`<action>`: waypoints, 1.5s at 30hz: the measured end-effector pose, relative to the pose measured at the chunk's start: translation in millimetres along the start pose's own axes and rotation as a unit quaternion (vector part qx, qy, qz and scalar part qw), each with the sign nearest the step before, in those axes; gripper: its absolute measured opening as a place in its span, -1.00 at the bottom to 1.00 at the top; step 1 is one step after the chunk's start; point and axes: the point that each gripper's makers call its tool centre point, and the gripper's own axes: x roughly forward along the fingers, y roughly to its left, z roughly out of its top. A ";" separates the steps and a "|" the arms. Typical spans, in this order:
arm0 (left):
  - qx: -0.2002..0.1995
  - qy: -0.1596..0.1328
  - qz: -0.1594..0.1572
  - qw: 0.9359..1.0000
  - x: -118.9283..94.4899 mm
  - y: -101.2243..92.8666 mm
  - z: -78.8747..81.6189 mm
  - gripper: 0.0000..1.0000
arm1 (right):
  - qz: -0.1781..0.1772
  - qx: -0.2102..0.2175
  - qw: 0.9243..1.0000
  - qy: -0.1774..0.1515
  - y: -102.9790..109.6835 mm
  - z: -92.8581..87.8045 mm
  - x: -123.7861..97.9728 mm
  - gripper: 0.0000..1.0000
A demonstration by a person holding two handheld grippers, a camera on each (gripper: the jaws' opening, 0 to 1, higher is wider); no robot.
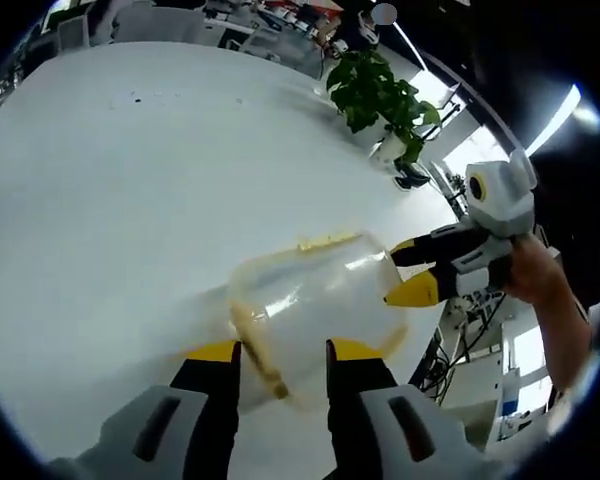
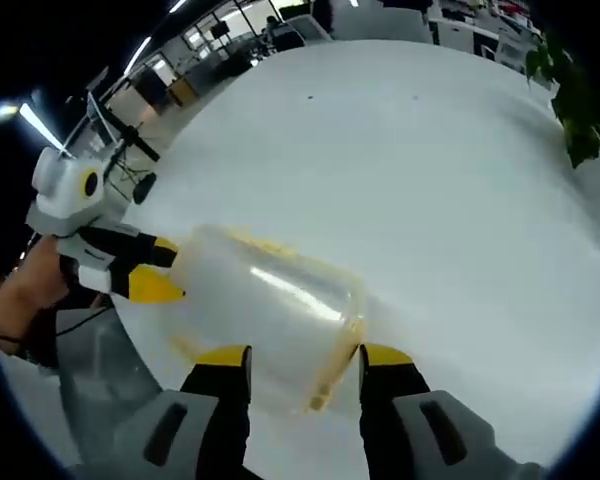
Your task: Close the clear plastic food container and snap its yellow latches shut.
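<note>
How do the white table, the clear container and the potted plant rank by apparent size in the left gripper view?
1. White table, by far the largest.
2. Clear container, lying close to the camera, which inflates it.
3. Potted plant, looks smallest, but it stands at the far edge, so true size against the container is unsure.

left tool (image 1: 280, 352) reaches forward, yellow-tipped jaws spread apart. right tool (image 2: 303, 358) does the same from the opposite side, jaws parted too. each tool faces the other, a bare hand (image 1: 533, 272) and forearm gripping the right one from behind.
</note>
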 end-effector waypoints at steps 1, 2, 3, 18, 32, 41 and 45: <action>0.004 -0.001 0.001 1.000 -0.9 0.4 1.4 -0.34 | -0.002 -0.006 1.000 0.002 -1.1 -1.1 -1.4 -0.15; 0.007 -0.002 0.000 1.000 -1.9 0.9 2.2 -0.34 | -0.005 -0.014 1.000 0.002 -3.0 -0.8 -3.0 -0.15; 0.013 -0.003 0.001 1.000 -3.2 1.3 2.8 -0.34 | -0.010 -0.020 1.000 0.003 -5.4 -1.2 -4.4 -0.15; 0.128 0.000 0.011 0.992 -12.9 2.6 8.2 -0.31 | -0.028 -0.116 0.993 -0.004 -8.7 11.3 -11.8 -0.16; 0.237 0.015 0.013 0.971 -19.5 2.2 14.3 -0.30 | -0.015 -0.221 0.975 0.011 4.5 18.4 -7.6 -0.23; 0.305 0.029 -0.002 0.952 -19.1 -4.9 13.8 -0.32 | 0.003 -0.276 0.961 0.019 15.7 19.2 -4.1 -0.22; 0.326 0.035 -0.009 0.945 -18.0 -8.5 13.5 -0.32 | 0.008 -0.313 0.949 0.023 20.4 20.5 -2.8 -0.22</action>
